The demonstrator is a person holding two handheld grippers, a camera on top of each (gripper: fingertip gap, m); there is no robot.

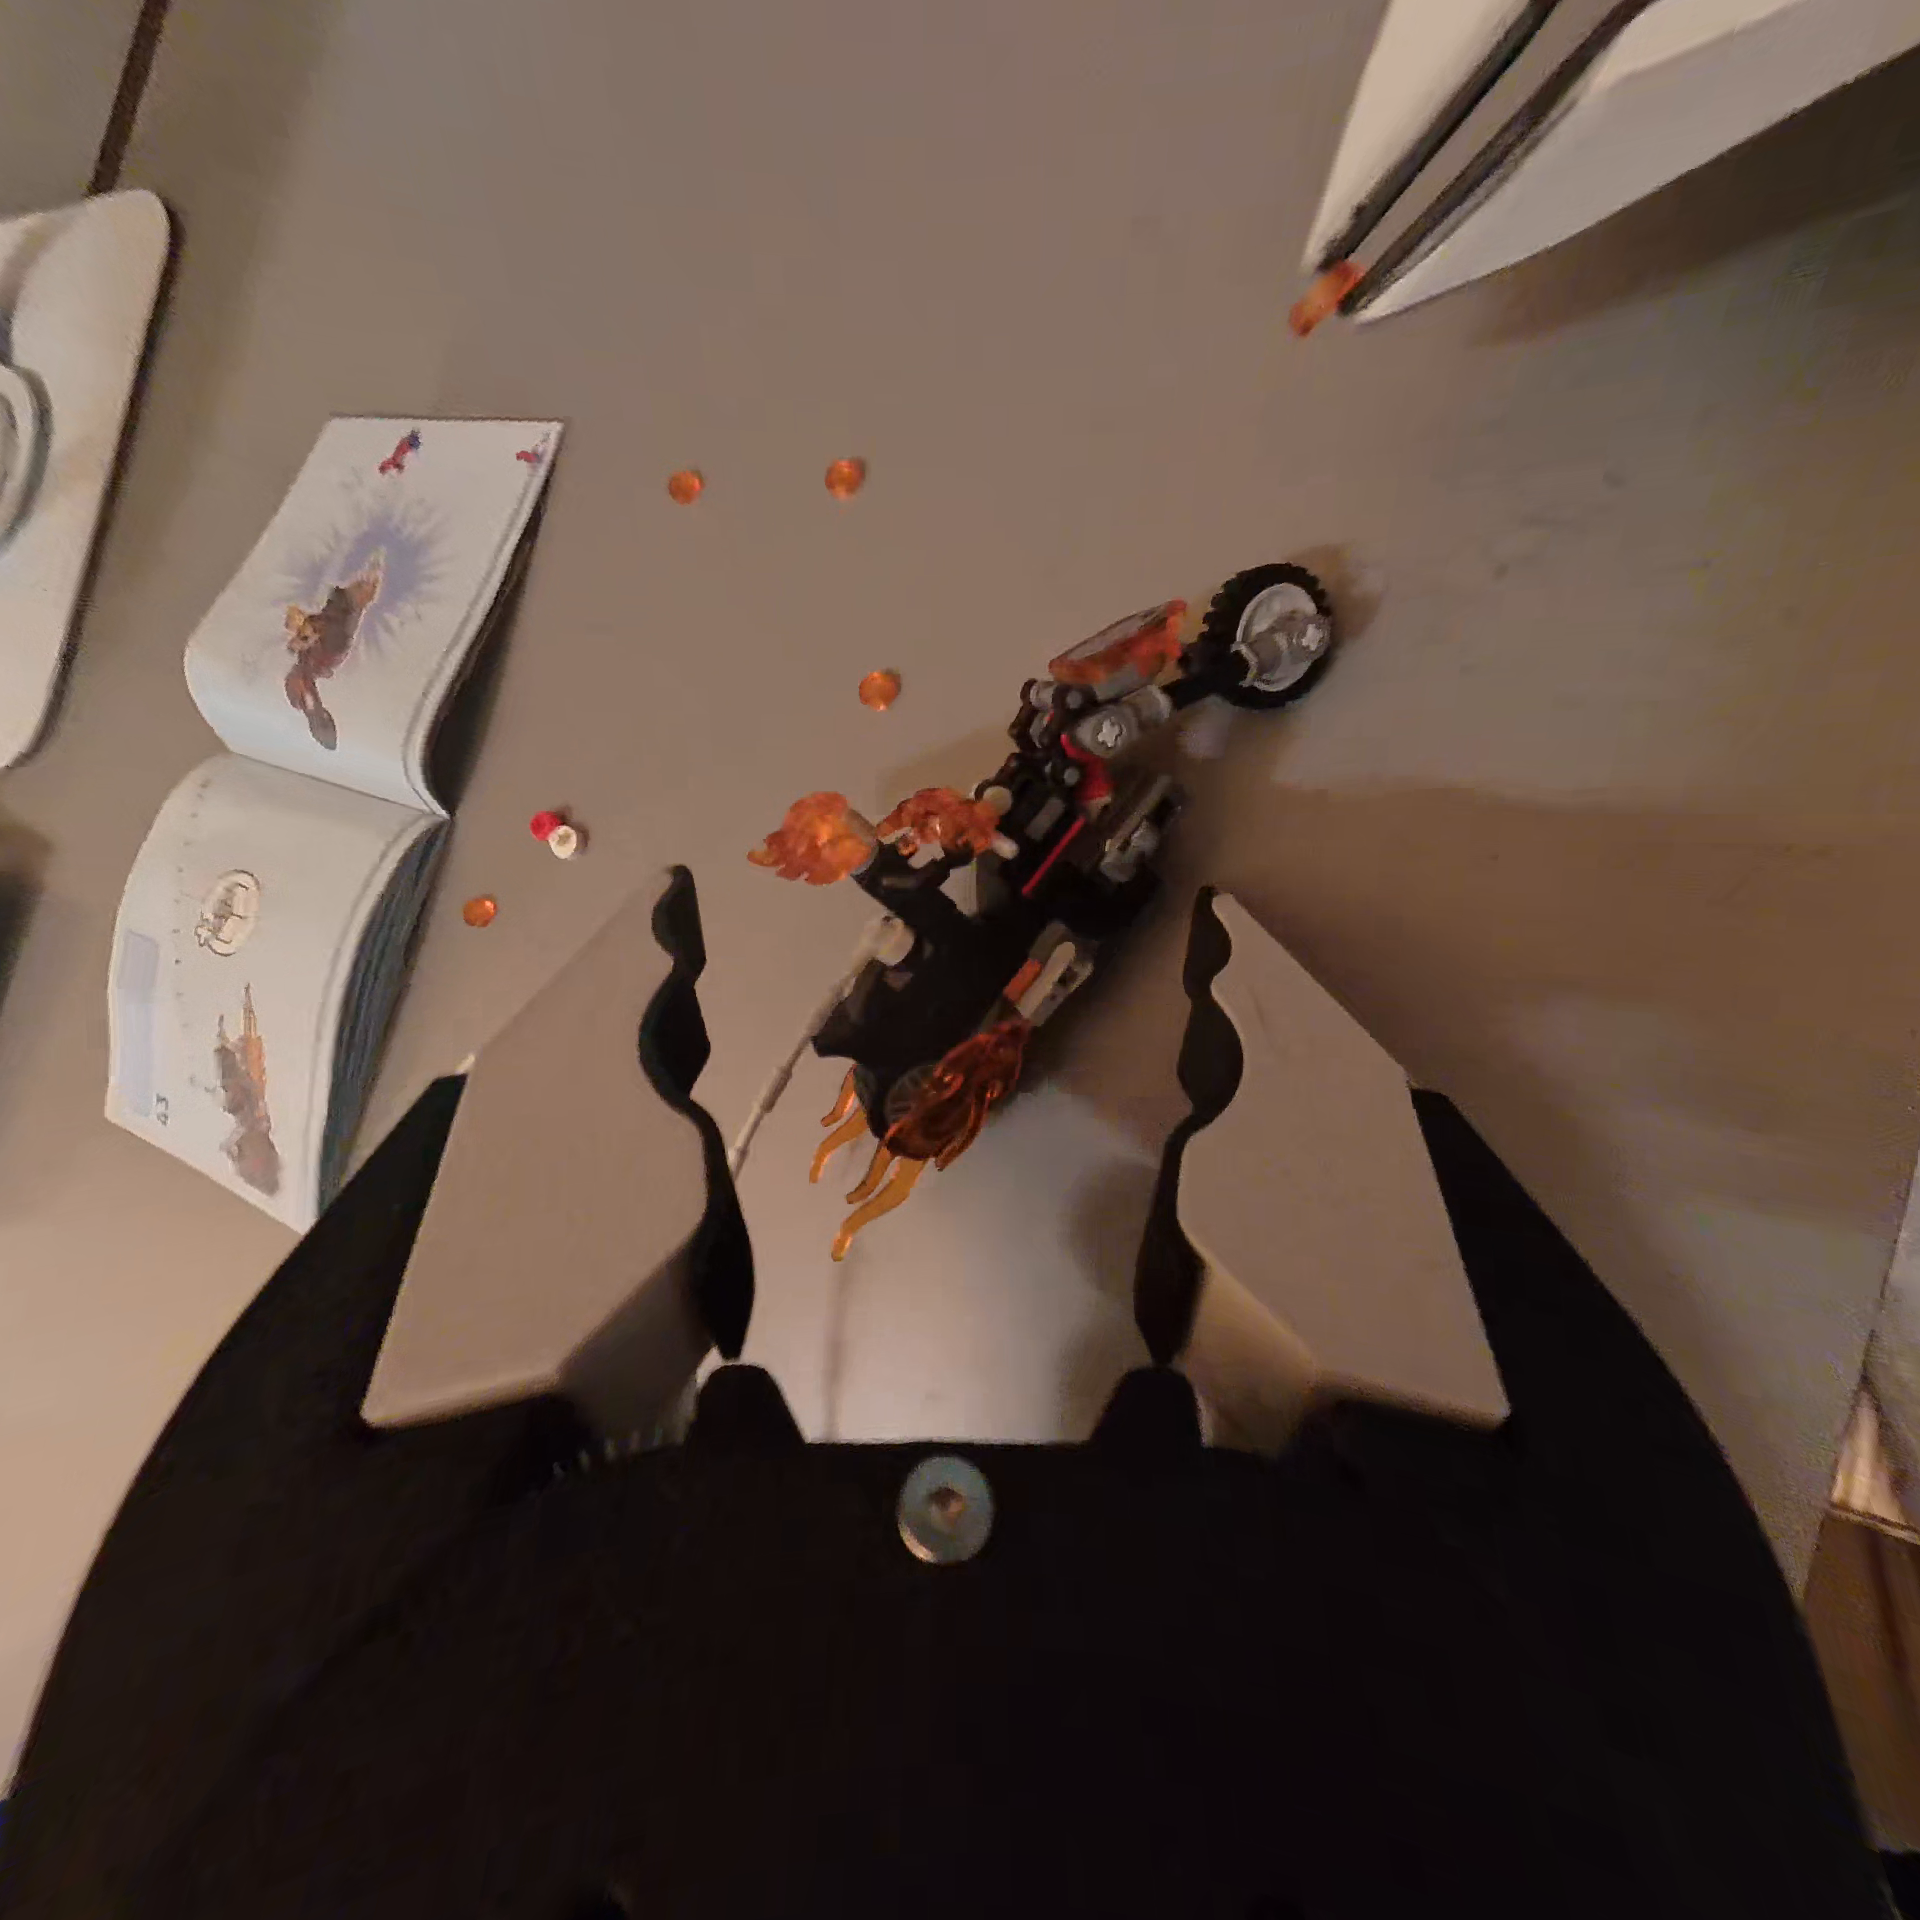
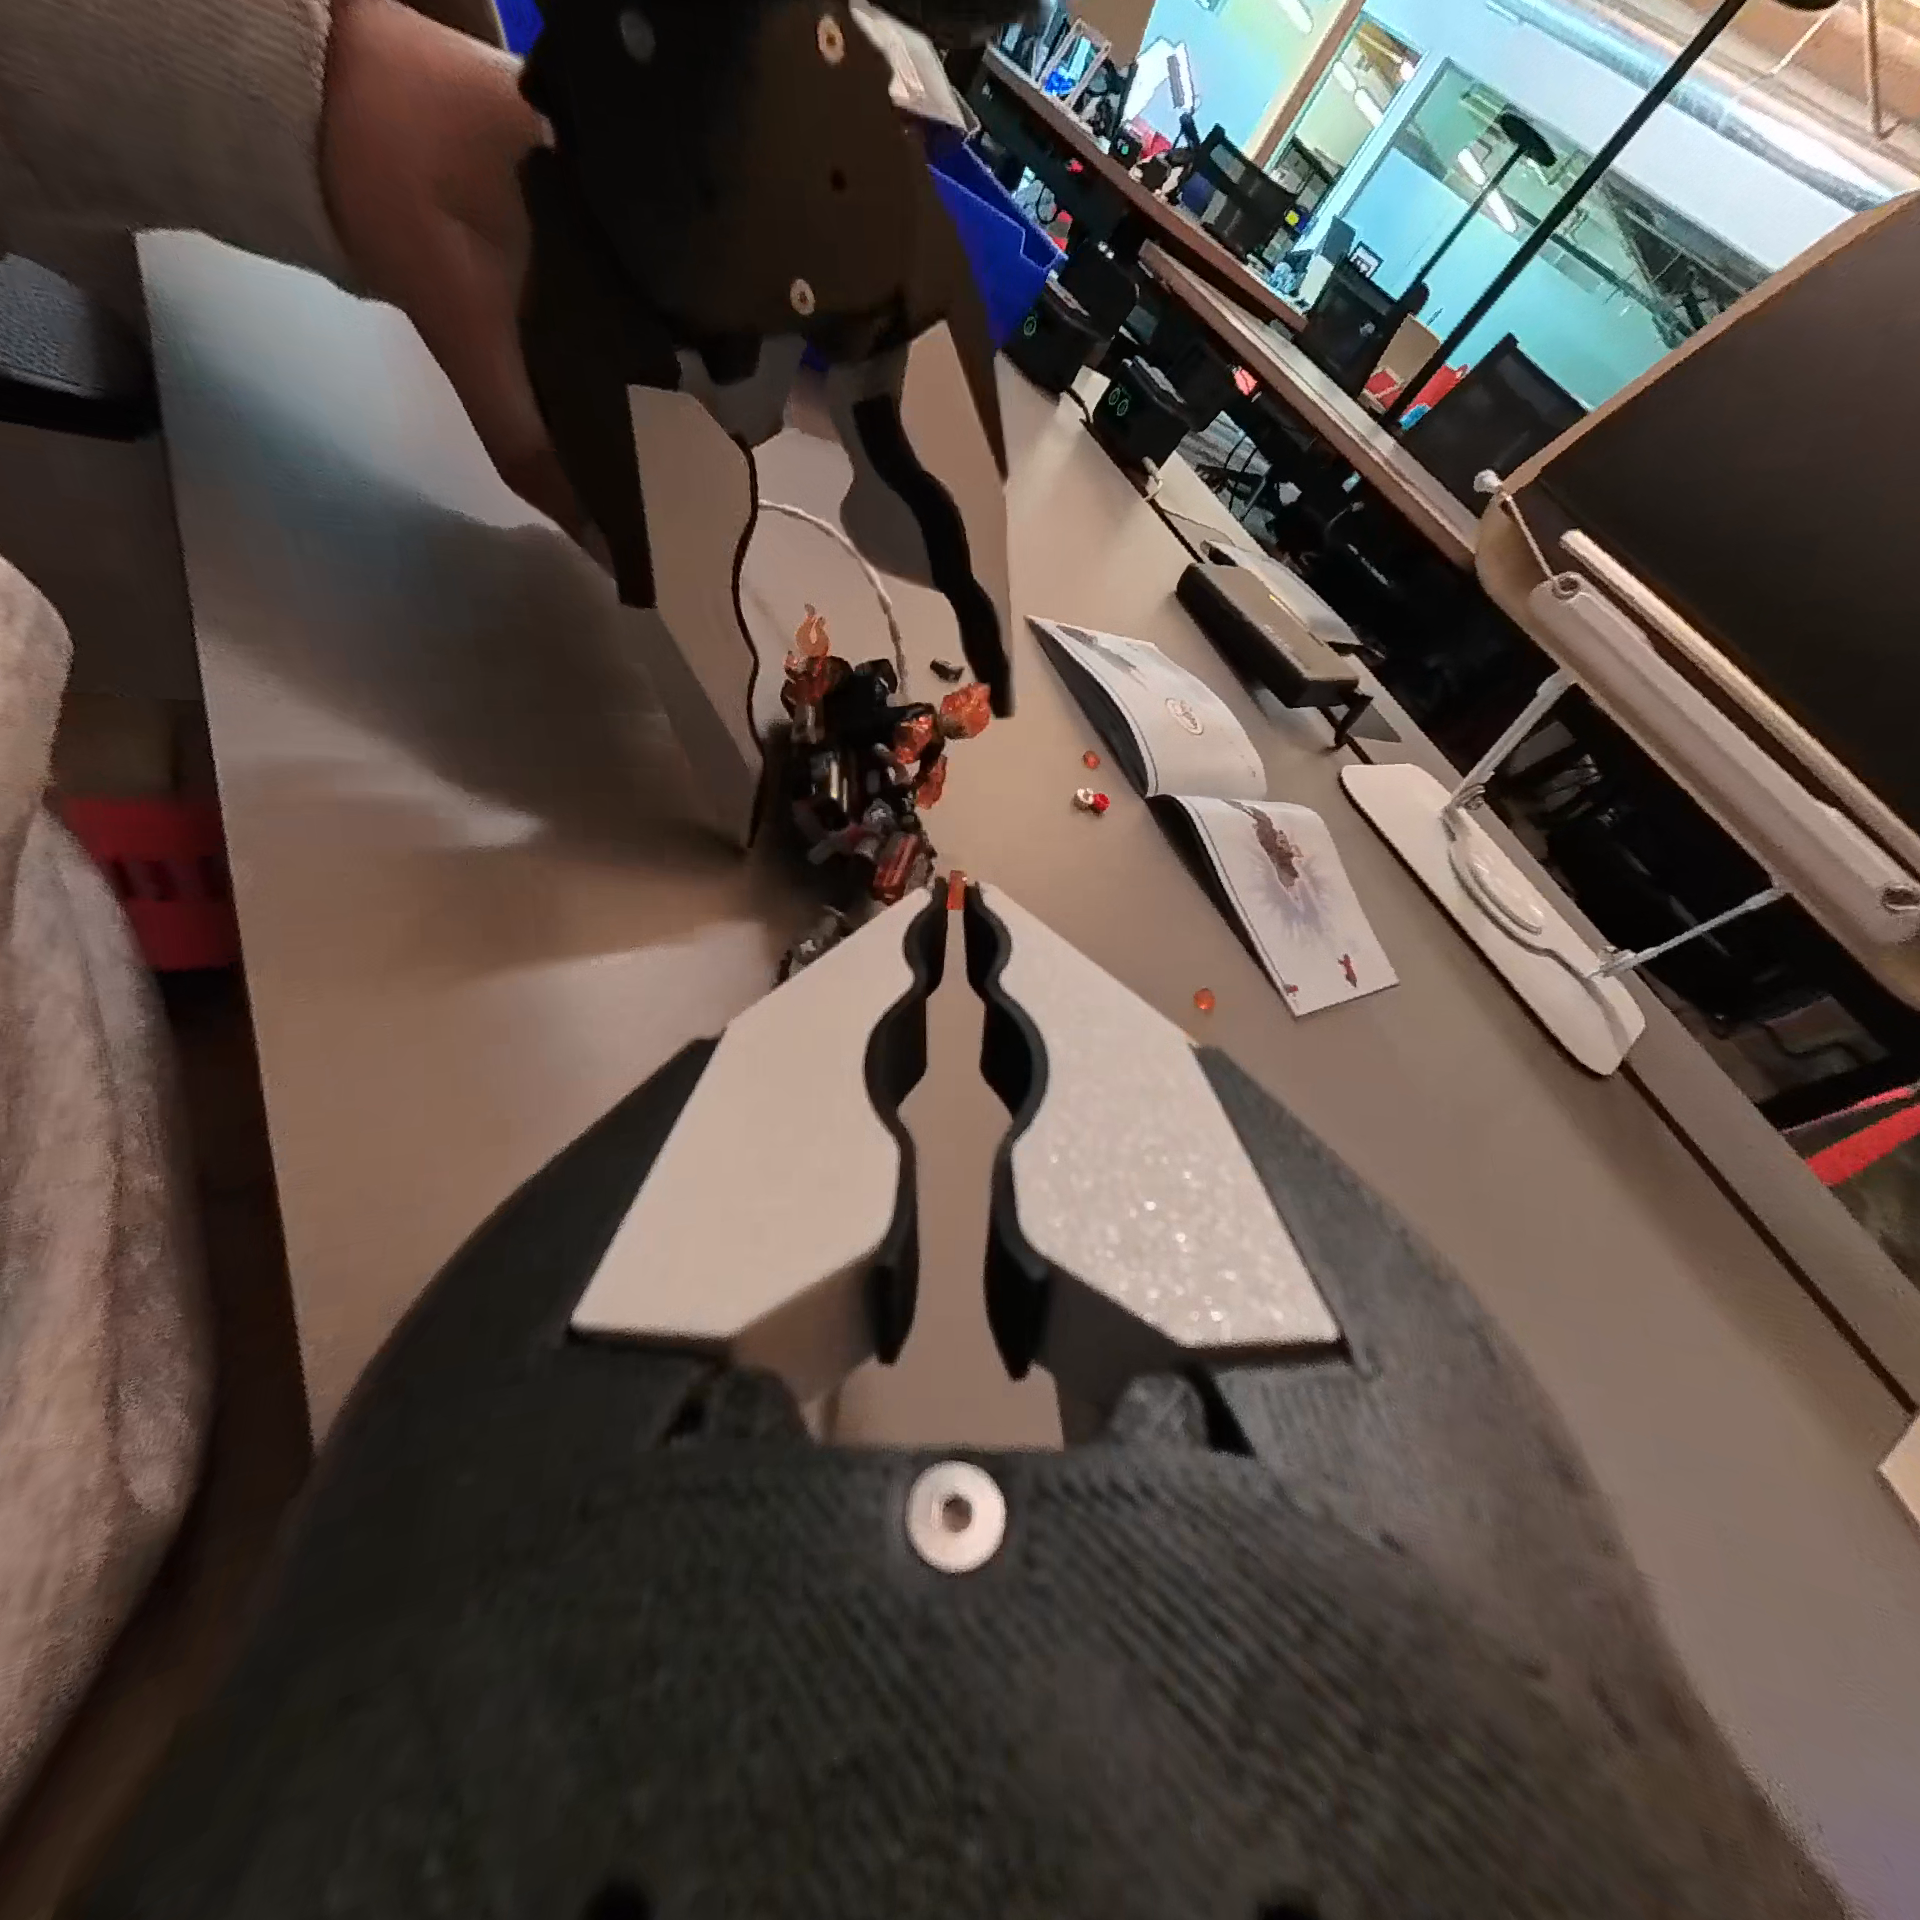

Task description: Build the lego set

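A black and grey lego motorcycle [image 1: 1081, 831] with orange flame parts and a flame-headed rider lies on the beige table [image 1: 935, 260]. My left gripper [image 1: 943, 894] is open and empty, its fingers on either side of the bike's rear half just above it. My right gripper [image 2: 954, 916] is shut on a small clear orange piece [image 2: 954, 891] at its tips, held close to the bike [image 2: 862, 769]. In the left wrist view the right gripper [image 1: 1335, 281] shows at the top right with the orange piece [image 1: 1317, 301]. The right wrist view shows the left gripper [image 2: 874, 776] over the bike.
An open instruction booklet [image 1: 343, 727] lies left of the bike, also in the right wrist view [image 2: 1226, 790]. Several orange round studs [image 1: 844, 478] and a red and white piece [image 1: 554, 831] lie between them. A white monitor base [image 2: 1496, 914] and monitor [image 2: 1714, 499] stand beyond. The gap from one gripper's tips to the other's is roughly 10 cm.
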